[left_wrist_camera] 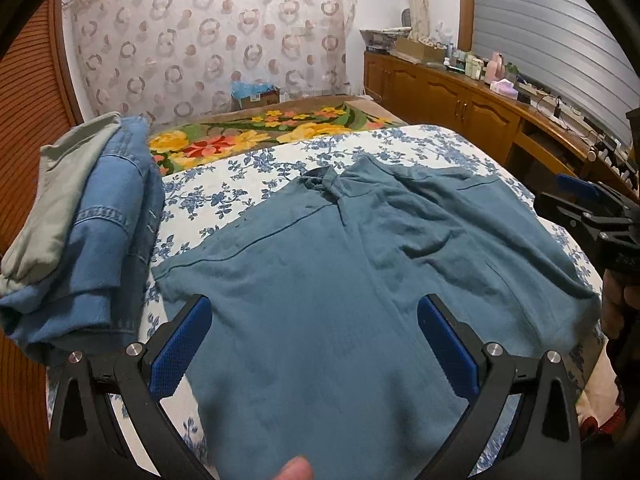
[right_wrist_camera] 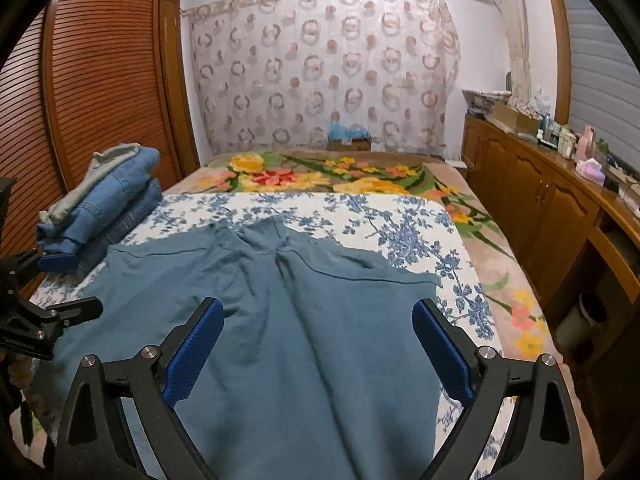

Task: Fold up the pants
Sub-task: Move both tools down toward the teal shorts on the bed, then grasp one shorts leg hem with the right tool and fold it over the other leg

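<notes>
The pants [left_wrist_camera: 320, 264] lie spread flat on the bed [right_wrist_camera: 360, 208], waist far; left gripper [left_wrist_camera: 314, 344] and right gripper [right_wrist_camera: 318, 344] hover above, jaws open and empty. Folding not begun; next, grasp an edge

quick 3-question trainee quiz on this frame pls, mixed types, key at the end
1. True or false: the left gripper is clamped on the teal pants.
2. What lies beyond the pants' waistband? A) floral blanket B) laptop C) pillow
3. Fill in: the folded clothes pile is stacked on the bed's ____ side, by the slatted wardrobe doors.

Key: 1 false, both it and the right gripper are open above the cloth; 2 A; 3 left.
</notes>
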### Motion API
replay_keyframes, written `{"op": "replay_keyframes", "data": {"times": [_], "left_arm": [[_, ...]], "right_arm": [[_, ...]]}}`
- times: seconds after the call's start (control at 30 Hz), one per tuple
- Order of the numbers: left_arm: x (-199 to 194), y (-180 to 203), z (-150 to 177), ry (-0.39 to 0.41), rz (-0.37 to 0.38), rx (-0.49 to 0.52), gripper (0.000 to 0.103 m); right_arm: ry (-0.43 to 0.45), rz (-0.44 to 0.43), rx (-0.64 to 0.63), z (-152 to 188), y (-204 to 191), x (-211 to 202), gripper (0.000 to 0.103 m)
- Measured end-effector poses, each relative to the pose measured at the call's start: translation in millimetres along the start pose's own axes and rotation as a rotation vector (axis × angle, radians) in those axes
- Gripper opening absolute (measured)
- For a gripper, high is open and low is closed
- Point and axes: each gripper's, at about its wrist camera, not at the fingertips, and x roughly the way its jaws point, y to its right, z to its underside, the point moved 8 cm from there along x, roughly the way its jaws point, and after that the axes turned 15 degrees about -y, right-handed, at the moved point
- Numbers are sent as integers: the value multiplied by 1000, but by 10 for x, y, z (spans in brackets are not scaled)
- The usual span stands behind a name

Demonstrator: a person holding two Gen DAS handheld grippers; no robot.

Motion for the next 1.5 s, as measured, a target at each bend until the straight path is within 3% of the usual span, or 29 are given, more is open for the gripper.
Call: {"op": "replay_keyframes", "data": {"times": [0.17, 0.57, 0.77, 0.87, 0.9, 1.0, 1.13, 1.43, 1.5], "left_arm": [[167, -59, -49, -32, 10, -7, 103], [505, -105, 39, -109, 40, -19, 103], [539, -62, 65, -115, 34, -3, 103], [556, -68, 56, -118, 29, -3, 103], [565, -73, 52, -120, 28, -2, 103], [585, -82, 50, -126, 21, -3, 103], [588, -90, 55, -128, 17, -5, 103], [546, -99, 49, -116, 5, -2, 103], [470, -101, 69, -103, 8, -1, 103]], "right_arm": [[-56, 0, -1, -103, 133, 74, 93], [-187, 42, -6, -252, 625, 135, 75], [-267, 1, 38, -212, 768, 155, 48], [-258, 17, 23, -235, 791, 65, 30], [-256, 18, 20, -232, 792, 11, 18], [-241, 29, 16, -226, 837, -35, 5], [-207, 127, 80, -235, 1133, -126, 0], [-177, 53, 83, -129, 1033, -412, 0], [-186, 55, 69, -137, 963, -369, 6]]}}
